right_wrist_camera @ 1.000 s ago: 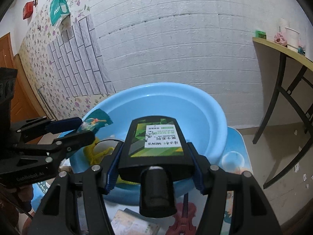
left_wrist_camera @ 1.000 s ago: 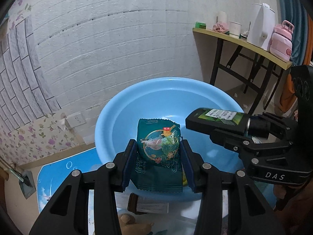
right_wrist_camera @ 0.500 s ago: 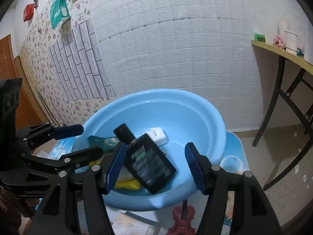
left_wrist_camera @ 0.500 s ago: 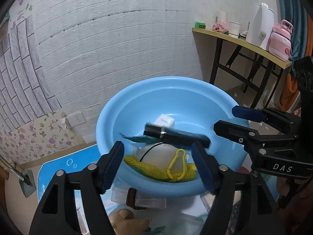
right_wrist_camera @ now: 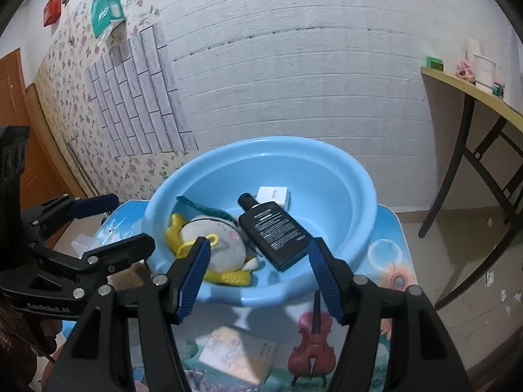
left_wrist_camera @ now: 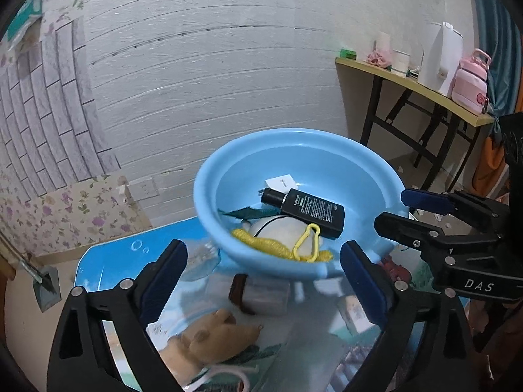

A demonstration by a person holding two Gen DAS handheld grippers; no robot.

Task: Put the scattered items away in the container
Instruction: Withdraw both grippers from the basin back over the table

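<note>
The left hand-held gripper has its jaws opening, with nothing between them. Beyond it a blue basin sits on the bench. Inside lie a black bottle, a white box, a green packet, a white round toy and a yellow knit piece with a clip. In front of the basin lie a jar on its side and a plush toy. The right hand-held gripper hangs empty at the basin's right rim.

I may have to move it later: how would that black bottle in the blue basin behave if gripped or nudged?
The black bottle looks flat-sided and rigid, so probably grips firmly. It lies propped on the plush toy, so a nudge may slide it down the blue basin.
</note>
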